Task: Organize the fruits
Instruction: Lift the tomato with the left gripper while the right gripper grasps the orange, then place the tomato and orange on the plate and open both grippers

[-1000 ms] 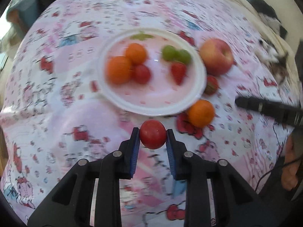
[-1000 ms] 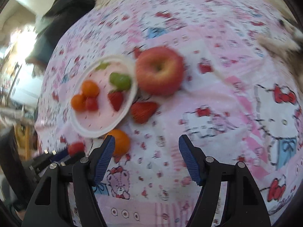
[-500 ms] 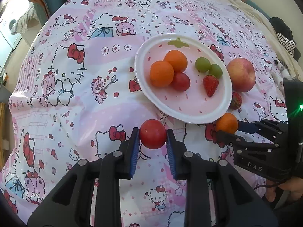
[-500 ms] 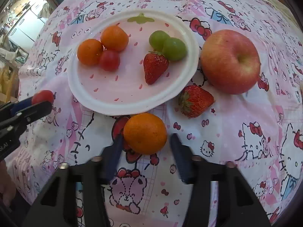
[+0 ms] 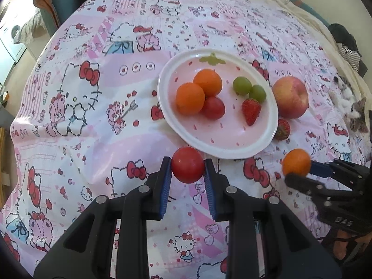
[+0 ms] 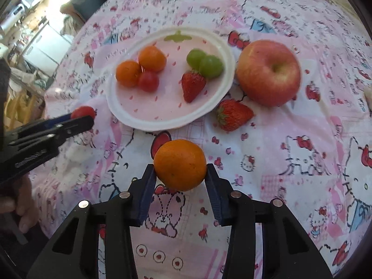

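My left gripper [image 5: 187, 171] is shut on a red tomato [image 5: 187, 167], held just in front of the near rim of the white plate [image 5: 262, 146]. My right gripper [image 6: 181, 169] is shut on an orange [image 6: 180, 164], held in front of the plate [image 6: 216, 107]; it also shows in the left wrist view [image 5: 297, 165]. The plate holds two oranges [image 5: 200, 90], a small red tomato [image 5: 213, 107], two green grapes [image 5: 250, 88] and a strawberry [image 5: 251, 111]. An apple [image 6: 268, 72] and a second strawberry [image 6: 232, 115] lie on the cloth right of the plate.
A pink cartoon-print cloth [image 5: 93, 116] covers the surface. A cat [image 5: 355, 114] lies at the far right edge. A chair [image 5: 53, 4] and clutter stand beyond the far left edge.
My right gripper has closed on the orange in front of the plate and lifted it slightly. My left gripper still holds the tomato and has drawn a bit nearer the plate.
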A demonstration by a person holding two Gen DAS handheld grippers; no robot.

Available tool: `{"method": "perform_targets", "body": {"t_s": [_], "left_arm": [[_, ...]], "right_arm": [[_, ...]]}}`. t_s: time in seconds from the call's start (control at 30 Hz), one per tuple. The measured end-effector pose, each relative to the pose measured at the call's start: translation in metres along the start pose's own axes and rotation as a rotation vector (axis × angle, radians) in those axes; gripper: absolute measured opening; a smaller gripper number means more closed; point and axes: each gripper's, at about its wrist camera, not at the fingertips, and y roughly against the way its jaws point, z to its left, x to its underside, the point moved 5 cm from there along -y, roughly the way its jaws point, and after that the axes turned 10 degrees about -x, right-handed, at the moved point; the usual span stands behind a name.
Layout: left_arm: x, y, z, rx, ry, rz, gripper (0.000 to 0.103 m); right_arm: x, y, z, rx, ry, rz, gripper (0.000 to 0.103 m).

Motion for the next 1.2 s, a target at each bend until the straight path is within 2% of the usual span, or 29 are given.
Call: {"method": "perform_targets", "body": {"t_s": [0.17, 0.4, 0.53, 0.87, 1.2], "left_arm": [[-0.017, 0.016, 0.009, -0.002, 0.013, -0.086, 0.024], [-0.061, 0.020, 0.023, -0.017, 0.019, -0.114, 0.024], [-0.084, 0.008, 0.026, 0.004, 0.039, -0.090, 0.024], [-0.116, -0.047, 0.006, 0.022, -0.048, -0.058, 0.024], [-0.133, -0.075, -0.005, 0.048, -0.070, -0.032, 0.024]], "right_arm": [[-0.023, 0.026, 0.013, -0.038, 0.009, -0.137, 0.045], [-0.069, 0.029, 0.017, -0.050, 0.042, -0.198, 0.045], [-0.092, 0.019, 0.011, -0.014, 0.073, -0.192, 0.045], [-0.143, -0.027, -0.024, 0.038, 0.064, -0.148, 0.045], [-0.161, -0.058, -0.034, 0.036, 0.061, -0.097, 0.047]]}}
